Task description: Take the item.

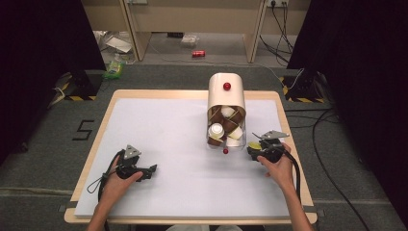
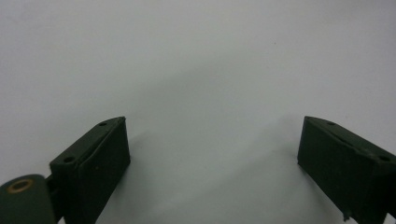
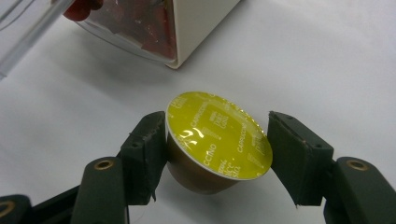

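Right hand [image 1: 278, 166], at the table's right edge, grips the right gripper [image 1: 256, 148] with its jaws pointing left toward the dispenser; the forearm enters from the bottom of the high view. The jaws are clamped on a coffee capsule [image 3: 215, 140], one black pad against each side of its body. The capsule is a squat, tapering cup with a brown body and a flat, glossy yellow foil lid bearing pale lettering; it is held just above the table surface [image 1: 173, 139], near the dispenser's lower right corner.

Left hand [image 1: 117, 182], low at the table's left, holds the left gripper [image 1: 153, 169] level, pointing right. Its jaws stand wide apart with nothing between them; the pads [image 2: 100, 156] are matte black blocks with small screw holes.

The dispenser [image 1: 226, 109] is a cream box with a rounded top and a red knob [image 1: 226, 86]; behind its clear front lie stacked brown and white capsules. The table surface is a smooth white sheet on a pale wooden board.
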The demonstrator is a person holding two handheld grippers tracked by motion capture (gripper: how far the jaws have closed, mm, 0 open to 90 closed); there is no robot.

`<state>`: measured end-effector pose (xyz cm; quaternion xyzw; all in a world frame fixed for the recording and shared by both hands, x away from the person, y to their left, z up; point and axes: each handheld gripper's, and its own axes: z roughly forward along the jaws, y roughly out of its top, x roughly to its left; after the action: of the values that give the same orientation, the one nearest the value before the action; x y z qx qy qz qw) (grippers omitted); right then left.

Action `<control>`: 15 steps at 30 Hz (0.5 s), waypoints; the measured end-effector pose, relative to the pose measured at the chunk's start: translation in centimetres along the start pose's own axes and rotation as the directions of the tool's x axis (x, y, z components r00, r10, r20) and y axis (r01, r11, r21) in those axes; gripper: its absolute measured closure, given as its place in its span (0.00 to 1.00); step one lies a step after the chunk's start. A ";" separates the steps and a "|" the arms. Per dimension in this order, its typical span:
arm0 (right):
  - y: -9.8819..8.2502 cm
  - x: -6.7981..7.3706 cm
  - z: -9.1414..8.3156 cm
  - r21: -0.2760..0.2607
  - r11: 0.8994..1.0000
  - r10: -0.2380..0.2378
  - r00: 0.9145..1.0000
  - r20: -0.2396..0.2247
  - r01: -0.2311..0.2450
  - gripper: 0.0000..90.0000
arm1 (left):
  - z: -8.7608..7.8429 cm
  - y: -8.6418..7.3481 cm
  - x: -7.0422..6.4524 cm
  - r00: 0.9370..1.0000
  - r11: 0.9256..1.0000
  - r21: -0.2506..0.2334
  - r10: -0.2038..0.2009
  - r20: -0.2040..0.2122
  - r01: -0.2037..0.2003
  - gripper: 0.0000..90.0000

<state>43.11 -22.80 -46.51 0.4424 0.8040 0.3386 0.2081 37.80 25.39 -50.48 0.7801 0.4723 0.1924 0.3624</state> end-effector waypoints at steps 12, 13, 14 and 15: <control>-0.2 0.4 0.6 0.015 1.000 -0.004 1.000 -0.012 0.004 0.43 | 0.0 0.0 0.0 1.000 1.000 0.000 0.000 0.001 0.000 0.10; -0.2 0.4 0.6 0.016 1.000 -0.001 1.000 -0.012 0.001 0.41 | 0.0 0.0 0.0 1.000 1.000 0.000 -0.001 0.001 0.001 0.10; -0.2 0.4 0.5 0.012 1.000 0.002 1.000 -0.014 -0.002 0.40 | 0.0 0.0 0.0 1.000 1.000 0.000 0.000 0.001 0.000 0.10; -0.2 0.4 0.4 0.009 1.000 0.011 1.000 -0.014 -0.011 0.38 | 0.0 0.0 0.0 1.000 1.000 0.000 -0.001 0.002 0.001 0.09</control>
<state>43.09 -22.38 -46.96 0.4452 0.8047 0.3391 0.1985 37.80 25.41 -50.48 0.7802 0.4723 0.1916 0.3627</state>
